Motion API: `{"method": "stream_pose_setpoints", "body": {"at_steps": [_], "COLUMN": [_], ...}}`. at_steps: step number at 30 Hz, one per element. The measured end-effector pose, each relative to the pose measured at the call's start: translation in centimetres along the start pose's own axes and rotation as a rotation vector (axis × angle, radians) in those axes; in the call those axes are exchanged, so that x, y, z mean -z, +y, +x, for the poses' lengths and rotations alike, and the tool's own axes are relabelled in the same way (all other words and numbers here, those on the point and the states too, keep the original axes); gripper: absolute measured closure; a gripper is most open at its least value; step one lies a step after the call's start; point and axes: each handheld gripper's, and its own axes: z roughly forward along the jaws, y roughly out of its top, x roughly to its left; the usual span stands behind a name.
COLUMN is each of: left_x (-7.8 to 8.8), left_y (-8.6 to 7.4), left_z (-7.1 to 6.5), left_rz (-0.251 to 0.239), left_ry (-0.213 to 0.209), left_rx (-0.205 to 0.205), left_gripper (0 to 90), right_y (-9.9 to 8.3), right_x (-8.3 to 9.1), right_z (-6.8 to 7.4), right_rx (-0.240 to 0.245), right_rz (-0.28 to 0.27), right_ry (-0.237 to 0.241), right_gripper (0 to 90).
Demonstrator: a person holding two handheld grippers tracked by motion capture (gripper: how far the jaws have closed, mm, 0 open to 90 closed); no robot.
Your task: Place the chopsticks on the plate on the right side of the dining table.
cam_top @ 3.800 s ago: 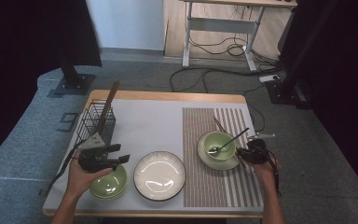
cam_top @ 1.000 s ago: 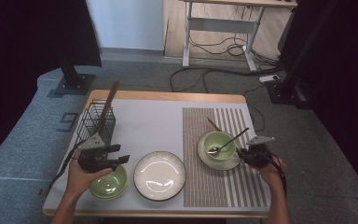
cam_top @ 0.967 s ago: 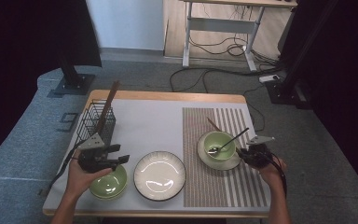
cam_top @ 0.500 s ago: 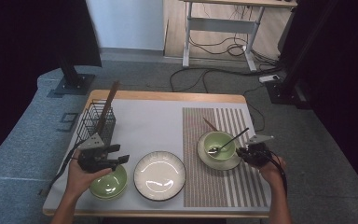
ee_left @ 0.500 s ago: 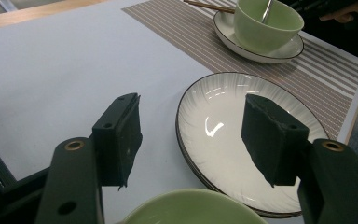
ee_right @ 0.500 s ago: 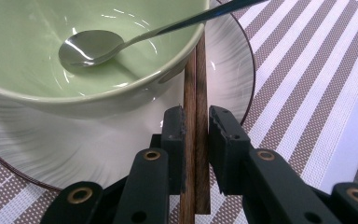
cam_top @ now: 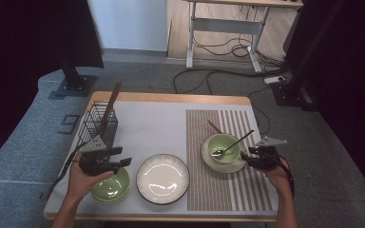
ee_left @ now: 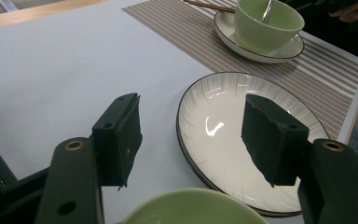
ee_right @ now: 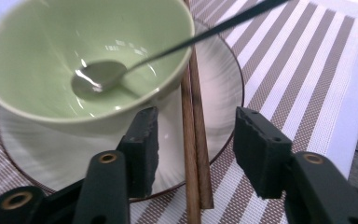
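A pair of brown chopsticks (ee_right: pixel 193 93) lies on the white saucer (ee_right: pixel 223 88), leaning against the light green bowl (ee_right: pixel 51 56) that holds a dark-handled spoon (ee_right: pixel 95 77). My right gripper (ee_right: pixel 196 135) straddles their near end; its jaws have just been opening and the pads stand clear of the sticks. In the high view this right gripper (cam_top: pixel 249 159) sits just right of the bowl (cam_top: pixel 223 147). My left gripper (cam_top: pixel 121 160) hovers open over a second green bowl (cam_top: pixel 110 186), its jaws (ee_left: pixel 191 135) framing the white plate (ee_left: pixel 233 93) with nothing between them.
A black wire basket (cam_top: pixel 97 126) with a long brown stick stands at the table's left rear. A striped placemat (cam_top: pixel 218 190) covers the right half under the saucer. The white plate (cam_top: pixel 163 178) lies in the front middle. The person's hands reach in from the front edge.
The right gripper's jaws have spread apart around the chopsticks, whose far end has shifted slightly left behind the bowl. The left hand and gripper have stayed where they were.
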Motion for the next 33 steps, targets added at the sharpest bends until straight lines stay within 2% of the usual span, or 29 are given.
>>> {"method": "stream_pose_setpoints", "body": {"at_steps": [2, 4, 11, 22, 33], "left_x": [0.0, 0.0, 0.1, 0.2, 0.5], "left_y": [0.0, 0.0, 0.0, 0.0, 0.0], "left_z": [0.0, 0.0, 0.1, 0.1, 0.1], "left_rz": [-0.002, -0.003, -0.002, -0.004, -0.017], "left_ry": [0.001, 0.002, 0.001, 0.002, 0.004], "left_rx": [0.002, 0.002, 0.002, 0.004, 0.006], "left_gripper": [37.5, 37.5, 37.5, 37.3, 37.3], "right_y": [0.0, 0.1, 0.4, 1.8, 2.8], "right_x": [0.4, 0.7, 1.5, 2.7, 2.5], "right_z": [0.1, 0.2, 0.6, 1.6, 2.7], "right_rx": [-0.027, -0.061, -0.115, -0.142, -0.136], "right_rz": [-0.020, -0.037, -0.070, -0.091, -0.100], "right_ry": [-0.014, -0.009, 0.011, 0.065, 0.096], "right_gripper": [47.0, 46.3, 45.1, 45.6, 45.8]}}
